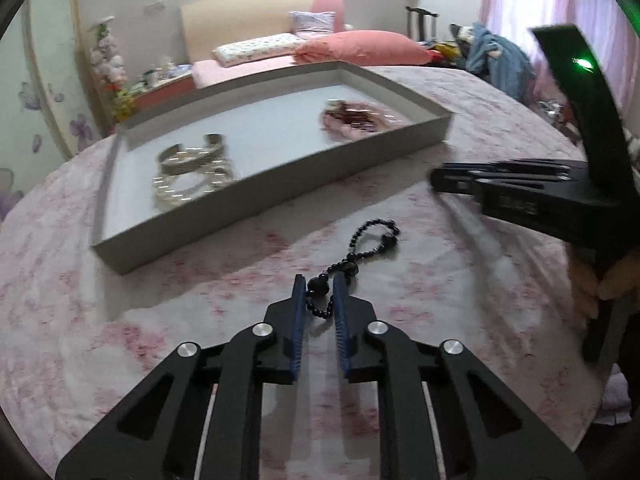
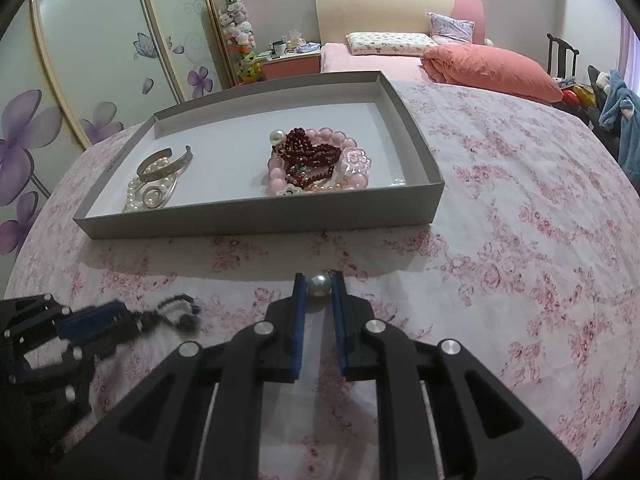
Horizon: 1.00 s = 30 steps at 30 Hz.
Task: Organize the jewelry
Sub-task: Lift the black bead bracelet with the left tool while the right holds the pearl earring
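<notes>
My left gripper (image 1: 319, 286) is shut on a black bead bracelet (image 1: 360, 252) whose far loop lies on the pink floral bedspread. My right gripper (image 2: 318, 285) is shut on a large white pearl piece (image 2: 319, 285) just above the bedspread. A grey shallow box (image 2: 260, 222) lies ahead of both. It holds silver bangles and white pearls (image 2: 158, 178) at the left and a pile of pink and dark red bead bracelets (image 2: 316, 160) at the right. In the right wrist view the left gripper (image 2: 132, 322) is blurred at the lower left with the black beads (image 2: 180, 312).
The box also shows in the left wrist view (image 1: 260, 196), with the right gripper (image 1: 440, 180) blurred beside its right end. A pink duvet (image 2: 492, 68) and pillows lie at the bed's head. A wardrobe (image 2: 80, 80) stands at the left, a chair with clothes (image 2: 616, 108) at the right.
</notes>
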Each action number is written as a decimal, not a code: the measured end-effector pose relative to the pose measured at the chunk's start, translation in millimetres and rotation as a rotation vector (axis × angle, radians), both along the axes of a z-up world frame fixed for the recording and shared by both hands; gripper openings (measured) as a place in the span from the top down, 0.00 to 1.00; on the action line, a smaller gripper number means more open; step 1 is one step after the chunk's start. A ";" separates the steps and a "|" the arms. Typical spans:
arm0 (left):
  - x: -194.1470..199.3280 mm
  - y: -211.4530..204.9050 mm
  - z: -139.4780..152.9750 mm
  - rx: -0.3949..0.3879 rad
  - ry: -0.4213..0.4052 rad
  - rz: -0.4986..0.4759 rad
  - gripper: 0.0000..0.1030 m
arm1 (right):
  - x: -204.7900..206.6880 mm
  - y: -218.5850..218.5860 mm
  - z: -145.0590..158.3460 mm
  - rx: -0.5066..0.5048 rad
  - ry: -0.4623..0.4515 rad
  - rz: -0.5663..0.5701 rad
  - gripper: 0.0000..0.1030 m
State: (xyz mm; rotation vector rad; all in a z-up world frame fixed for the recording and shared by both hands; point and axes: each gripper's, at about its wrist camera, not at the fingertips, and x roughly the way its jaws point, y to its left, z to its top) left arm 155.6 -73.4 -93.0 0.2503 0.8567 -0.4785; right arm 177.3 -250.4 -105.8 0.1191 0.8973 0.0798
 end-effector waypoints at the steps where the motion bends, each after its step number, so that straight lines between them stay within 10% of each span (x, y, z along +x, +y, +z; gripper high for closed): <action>1: 3.0 6.2 0.1 0.009 -0.003 0.031 0.87 | -0.5 1.4 0.1 0.003 0.001 0.005 0.87; 18: 17.1 68.5 6.3 -0.197 0.057 0.190 0.85 | -5.9 10.4 -0.6 0.006 -0.004 0.035 0.86; 30: 16.4 50.5 0.6 -0.106 0.054 0.161 0.85 | -5.8 10.1 -0.5 0.008 -0.004 0.035 0.86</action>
